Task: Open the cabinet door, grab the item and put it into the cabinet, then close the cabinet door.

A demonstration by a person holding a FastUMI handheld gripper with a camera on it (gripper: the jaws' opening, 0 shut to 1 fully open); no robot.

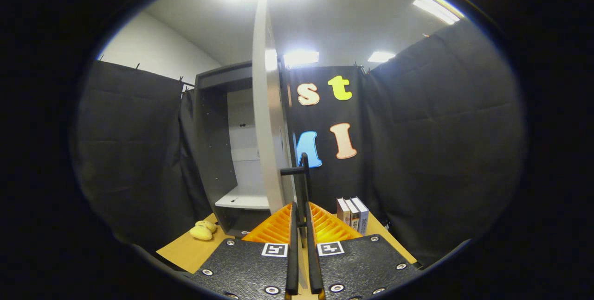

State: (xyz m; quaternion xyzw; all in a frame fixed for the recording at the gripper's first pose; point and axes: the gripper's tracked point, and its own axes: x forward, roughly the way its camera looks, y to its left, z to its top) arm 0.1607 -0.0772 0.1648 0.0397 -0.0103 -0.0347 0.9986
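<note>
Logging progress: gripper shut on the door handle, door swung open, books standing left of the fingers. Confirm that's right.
One error: the books stand right of the fingers, on the table; a yellow item lies left. The gripper view shows it. The gripper is shut on the handle, and the door is swung open.

The gripper (301, 219) has ridged orange fingers (276, 228) on black textured plates bearing square markers and silver screws.
</note>
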